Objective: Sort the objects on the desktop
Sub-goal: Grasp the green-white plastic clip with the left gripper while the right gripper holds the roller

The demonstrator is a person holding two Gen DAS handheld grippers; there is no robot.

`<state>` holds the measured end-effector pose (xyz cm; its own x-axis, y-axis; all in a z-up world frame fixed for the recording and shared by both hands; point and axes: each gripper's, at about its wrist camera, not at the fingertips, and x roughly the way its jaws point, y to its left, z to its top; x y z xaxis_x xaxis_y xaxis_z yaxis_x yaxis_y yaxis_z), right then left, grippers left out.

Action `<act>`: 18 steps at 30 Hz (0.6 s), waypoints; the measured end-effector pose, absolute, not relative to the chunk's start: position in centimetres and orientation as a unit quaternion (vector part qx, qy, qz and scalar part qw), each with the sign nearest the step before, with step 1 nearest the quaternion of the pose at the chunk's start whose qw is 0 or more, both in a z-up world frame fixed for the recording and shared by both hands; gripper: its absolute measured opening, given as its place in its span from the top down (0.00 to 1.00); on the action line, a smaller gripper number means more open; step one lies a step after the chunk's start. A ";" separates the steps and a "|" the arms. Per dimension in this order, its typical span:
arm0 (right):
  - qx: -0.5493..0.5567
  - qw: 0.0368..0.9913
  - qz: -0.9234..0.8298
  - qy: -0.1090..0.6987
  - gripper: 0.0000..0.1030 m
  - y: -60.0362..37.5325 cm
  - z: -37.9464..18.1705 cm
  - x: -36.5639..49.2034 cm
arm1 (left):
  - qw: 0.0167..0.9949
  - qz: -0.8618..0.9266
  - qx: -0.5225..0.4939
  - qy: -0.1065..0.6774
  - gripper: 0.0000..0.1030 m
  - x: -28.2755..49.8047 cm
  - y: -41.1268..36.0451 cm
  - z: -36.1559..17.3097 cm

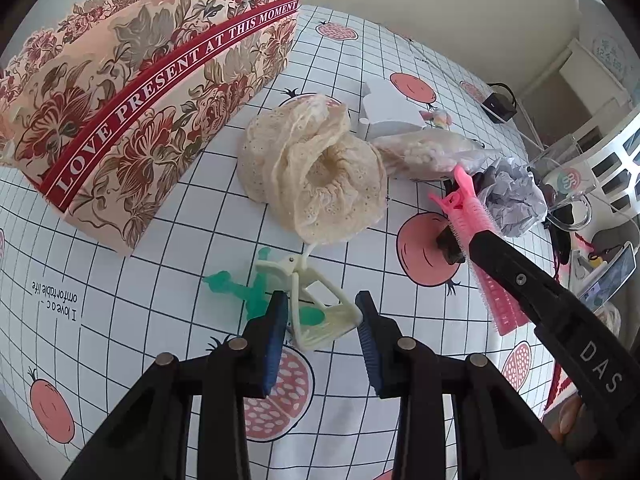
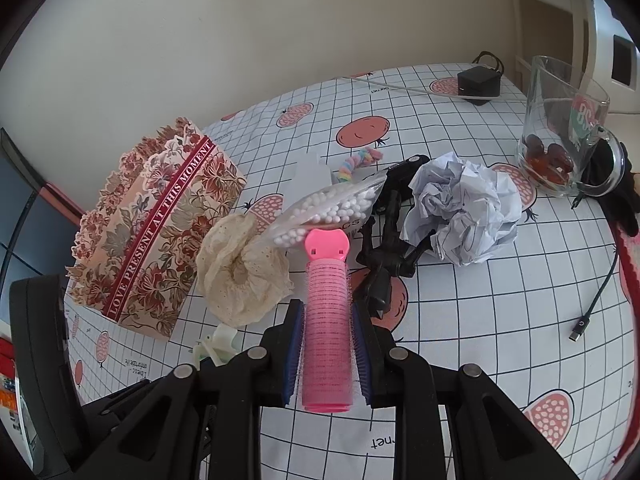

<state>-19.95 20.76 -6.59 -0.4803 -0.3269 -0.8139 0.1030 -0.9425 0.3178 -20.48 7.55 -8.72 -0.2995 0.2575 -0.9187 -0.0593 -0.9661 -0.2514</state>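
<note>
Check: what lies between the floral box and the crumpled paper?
Right wrist view: the cream lace cloth, then the bag of white beads and a black clip.

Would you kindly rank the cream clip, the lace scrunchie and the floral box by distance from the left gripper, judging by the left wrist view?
1. Cream clip, between the left gripper's open fingers.
2. Lace scrunchie, straight ahead beyond the clip.
3. Floral box, farther back, on the left.

Right wrist view. Gift box [image 2: 156, 232]: 9 o'clock. Lace cloth [image 2: 240, 268]: just right of the box. Bead bag [image 2: 332, 210]: behind the cloth. Crumpled paper [image 2: 464, 212]: 2 o'clock. Glass mug [image 2: 560, 120]: behind the paper, rightward.
</note>
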 end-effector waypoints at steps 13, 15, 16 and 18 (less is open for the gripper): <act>0.489 0.121 -0.856 -0.119 0.74 20.2 -6.0 -20.0 | 0.109 0.795 -0.583 -0.125 0.68 -20.4 6.9 -7.7; 0.485 0.126 -0.857 -0.118 0.74 19.9 -5.6 -19.8 | 0.112 0.797 -0.579 -0.131 0.68 -20.4 6.8 -7.2; 0.482 0.129 -0.858 -0.118 0.74 19.8 -5.3 -19.7 | 0.112 0.798 -0.576 -0.134 0.68 -20.4 6.6 -7.0; 0.477 0.132 -0.860 -0.121 0.74 19.7 -4.9 -19.4 | 0.114 0.800 -0.572 -0.141 0.69 -20.4 6.4 -6.6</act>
